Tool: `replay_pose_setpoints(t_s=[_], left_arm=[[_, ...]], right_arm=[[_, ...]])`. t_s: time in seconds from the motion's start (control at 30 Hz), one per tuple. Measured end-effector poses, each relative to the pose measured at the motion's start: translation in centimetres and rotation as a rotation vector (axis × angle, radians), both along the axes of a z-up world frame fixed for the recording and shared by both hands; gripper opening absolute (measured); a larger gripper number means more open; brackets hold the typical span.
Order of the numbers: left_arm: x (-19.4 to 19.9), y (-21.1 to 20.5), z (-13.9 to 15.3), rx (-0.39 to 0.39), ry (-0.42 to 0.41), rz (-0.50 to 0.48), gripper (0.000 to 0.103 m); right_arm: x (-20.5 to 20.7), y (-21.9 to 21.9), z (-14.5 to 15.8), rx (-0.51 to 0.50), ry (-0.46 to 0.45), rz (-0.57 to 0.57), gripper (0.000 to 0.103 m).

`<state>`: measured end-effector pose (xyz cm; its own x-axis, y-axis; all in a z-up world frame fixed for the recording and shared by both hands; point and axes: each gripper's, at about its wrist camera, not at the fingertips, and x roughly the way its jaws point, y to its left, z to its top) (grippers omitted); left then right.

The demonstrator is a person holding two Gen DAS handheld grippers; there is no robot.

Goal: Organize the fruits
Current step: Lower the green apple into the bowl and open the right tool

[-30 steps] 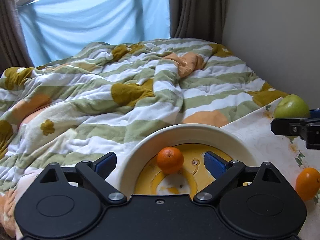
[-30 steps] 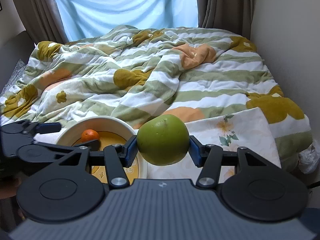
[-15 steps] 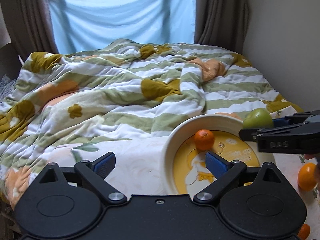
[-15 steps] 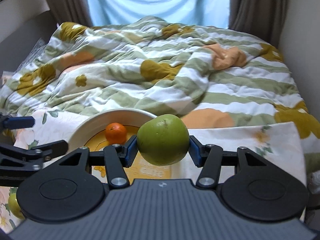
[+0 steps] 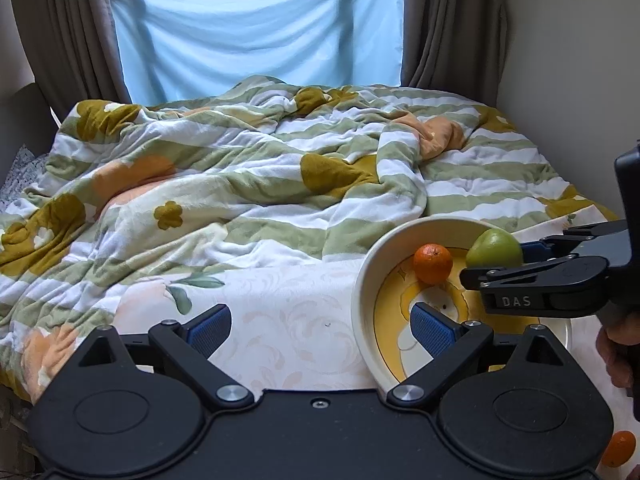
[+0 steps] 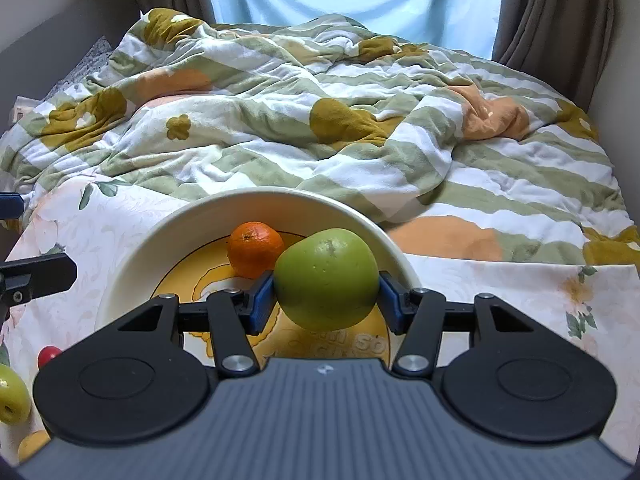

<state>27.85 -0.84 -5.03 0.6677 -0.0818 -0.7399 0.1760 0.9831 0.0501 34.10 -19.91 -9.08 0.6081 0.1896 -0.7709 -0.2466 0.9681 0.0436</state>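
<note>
A green apple (image 6: 326,278) is clamped between the blue pads of the right gripper (image 6: 326,300), jaws partly open to the apple's width, and is held just above the inside of the cream bowl (image 6: 256,200), right of the mandarin (image 6: 255,249) lying in it. The left gripper (image 5: 320,322) is held left of the bowl with jaws wide apart and nothing between them (one pad overlaps the bowl rim in the left wrist view).

The step in hand is judged to be placing the apple. It would best be lowered until it rests on the bowl's yellow floor, clear of the mandarin, before the jaws are eased apart; a drop from height could make it roll against the mandarin or bounce, since the bowl sits on a soft bed.

Count: one bowl, one mandarin inside it, one apple in the jaws. Outside the bowl, on the floral cloth (image 6: 520,300): a second green apple (image 6: 12,398), a small red fruit (image 6: 48,355), a yellow fruit (image 6: 34,444) (partly hidden), and an orange fruit (image 5: 619,449).
</note>
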Motion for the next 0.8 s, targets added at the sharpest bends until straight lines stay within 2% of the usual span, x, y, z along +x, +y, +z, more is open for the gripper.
replay_pose_setpoints(t_s=[0.03,0.1,0.13,0.17,0.53,0.63,0.8], left_arm=[[-0.1,0.0,0.0,-0.002,0.003,0.0,0.099],[-0.4,0.0,0.1,0.002,0.001,0.004,0.099],[-0.6,-0.1,0.2,0.007,-0.003,0.006,0.099],[-0.8,-0.1,0.3,0.012,-0.009,0.009,0.099],[-3.2,0.1,3.4,0.011,-0.112,0.075,0.098],[-3.9,0.2,4.4,-0.003,-0.118,0.071,0.099],[-5.8,-0.1,6.1,0.015,-0.137,0.087,0.099]], right_arm=[[0.0,0.1,-0.1,-0.008,0.002,-0.001,0.07],[-0.4,0.4,0.0,-0.022,-0.017,-0.001,0.083],[-0.7,0.4,0.2,-0.026,-0.031,-0.003,0.096],[-1.1,0.4,0.5,-0.02,-0.044,-0.001,0.103],[-3.3,-0.2,3.6,-0.027,-0.077,-0.011,0.103],[-4.1,-0.6,4.8,-0.021,-0.085,-0.017,0.103],[-6.2,-1.5,6.9,-0.013,-0.093,-0.034,0.103]])
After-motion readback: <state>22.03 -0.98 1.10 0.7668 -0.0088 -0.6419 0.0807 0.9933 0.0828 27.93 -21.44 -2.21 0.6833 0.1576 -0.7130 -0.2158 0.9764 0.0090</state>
